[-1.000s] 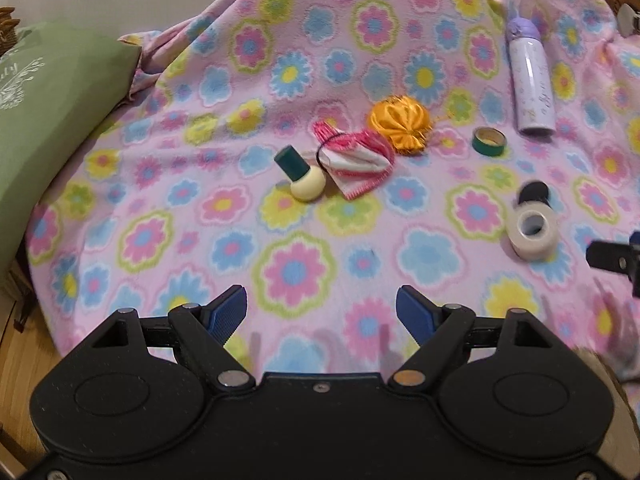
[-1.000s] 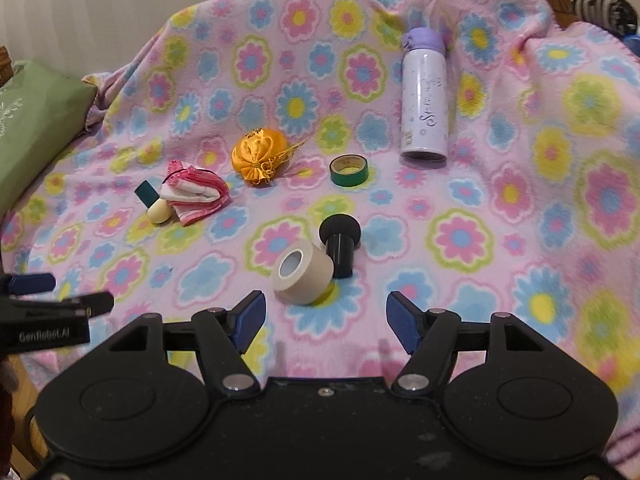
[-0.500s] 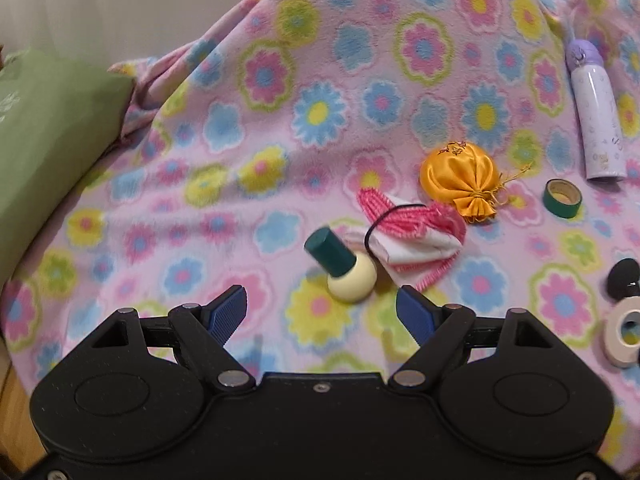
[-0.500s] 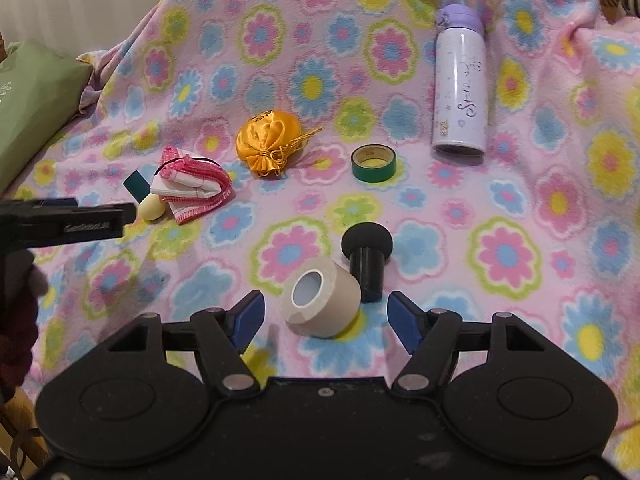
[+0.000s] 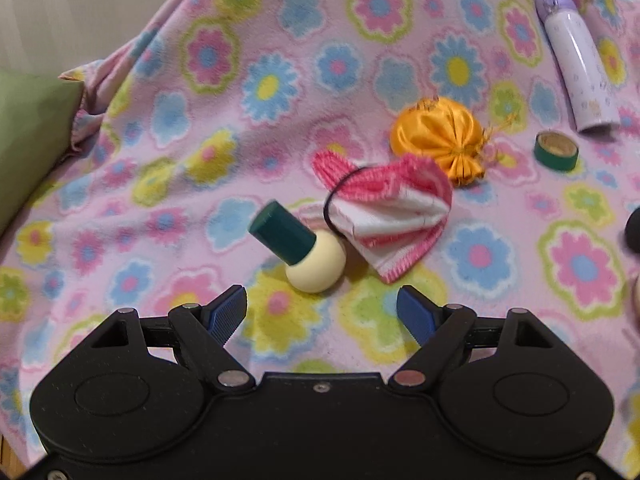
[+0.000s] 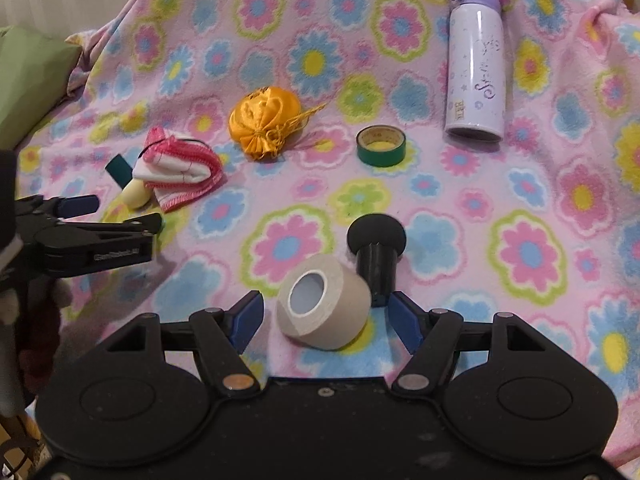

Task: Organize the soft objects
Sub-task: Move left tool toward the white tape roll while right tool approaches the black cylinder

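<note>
Both grippers have dropped closer to the blanket (image 5: 248, 80); left gripper (image 5: 322, 312), fingers just widened and empty, nears the pink cloth (image 5: 394, 216) mid-blanket; right gripper (image 6: 325, 316) stands open astride the tape roll (image 6: 324, 302), probably not yet gripping.

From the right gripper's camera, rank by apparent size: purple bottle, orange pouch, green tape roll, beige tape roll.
1. purple bottle
2. beige tape roll, though it lies nearest the camera, so unsure
3. orange pouch
4. green tape roll
</note>
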### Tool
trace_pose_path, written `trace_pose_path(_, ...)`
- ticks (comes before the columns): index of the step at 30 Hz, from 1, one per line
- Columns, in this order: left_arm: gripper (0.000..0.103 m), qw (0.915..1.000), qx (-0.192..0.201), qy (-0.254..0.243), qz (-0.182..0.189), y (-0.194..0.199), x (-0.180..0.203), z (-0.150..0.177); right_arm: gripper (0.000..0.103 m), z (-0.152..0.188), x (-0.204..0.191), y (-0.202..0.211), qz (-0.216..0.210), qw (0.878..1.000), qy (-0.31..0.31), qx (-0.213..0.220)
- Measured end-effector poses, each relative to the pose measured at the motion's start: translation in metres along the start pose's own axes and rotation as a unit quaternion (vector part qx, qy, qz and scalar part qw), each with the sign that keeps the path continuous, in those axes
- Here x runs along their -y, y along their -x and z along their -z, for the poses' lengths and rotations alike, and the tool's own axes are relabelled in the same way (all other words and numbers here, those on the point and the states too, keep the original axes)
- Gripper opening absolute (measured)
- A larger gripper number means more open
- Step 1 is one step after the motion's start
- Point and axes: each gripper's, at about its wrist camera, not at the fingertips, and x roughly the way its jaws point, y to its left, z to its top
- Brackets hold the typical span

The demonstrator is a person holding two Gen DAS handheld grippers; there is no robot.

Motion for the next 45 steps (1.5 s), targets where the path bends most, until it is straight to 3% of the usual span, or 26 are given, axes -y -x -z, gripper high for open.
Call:
trace_pose_path(5,0.090,0.9996,0.023,0.015,0.000,-0.002,-0.003,0.004,0.070,0.000,-0.009,0.002,-0.009,1.000,-0.006,0.004)
trace_pose_path(8,0.096,0.9992,0.009,0.038,0.003,-0.004,-0.010,0.002,0.070,-0.008,-0.017,0.001,-0.017,1.000,-0.007,0.018)
trace_pose_path(11,0.100,0.9971,-0.007,0.073,0.020,-0.009,-0.021,0.001,0.066,-0.019,-0.020,-0.004,-0.055,0.998,-0.026,0.023)
trace_pose_path(16,0.100,0.9960,-0.010,0.086,0.025,-0.011,-0.022,0.003,0.066,-0.025,-0.015,-0.009,-0.082,0.994,-0.064,0.034)
trace_pose_path(19,0.100,0.9962,-0.008,0.084,0.022,-0.010,-0.021,0.003,0.066,-0.022,-0.010,-0.004,-0.074,0.995,-0.061,0.037)
trace_pose_path(25,0.101,0.9955,-0.010,0.091,0.027,-0.011,-0.023,0.003,0.068,-0.017,-0.013,-0.009,-0.098,0.991,-0.093,0.001)
trace_pose_path(30,0.101,0.9954,-0.010,0.091,0.027,-0.011,-0.023,0.003,0.066,-0.021,-0.023,0.001,-0.128,0.987,-0.095,0.032)
trace_pose_path(36,0.101,0.9954,-0.010,0.092,0.027,-0.011,-0.023,0.003,0.066,-0.021,-0.001,0.015,-0.080,0.991,-0.093,0.051)
trace_pose_path(40,0.101,0.9954,-0.010,0.092,0.027,-0.011,-0.023,0.003,0.066,-0.017,0.015,0.020,-0.050,0.993,-0.098,0.039)
trace_pose_path(45,0.101,0.9955,-0.009,0.091,0.025,-0.010,-0.023,0.003,0.066,0.003,0.010,0.031,-0.030,0.997,-0.057,0.031)
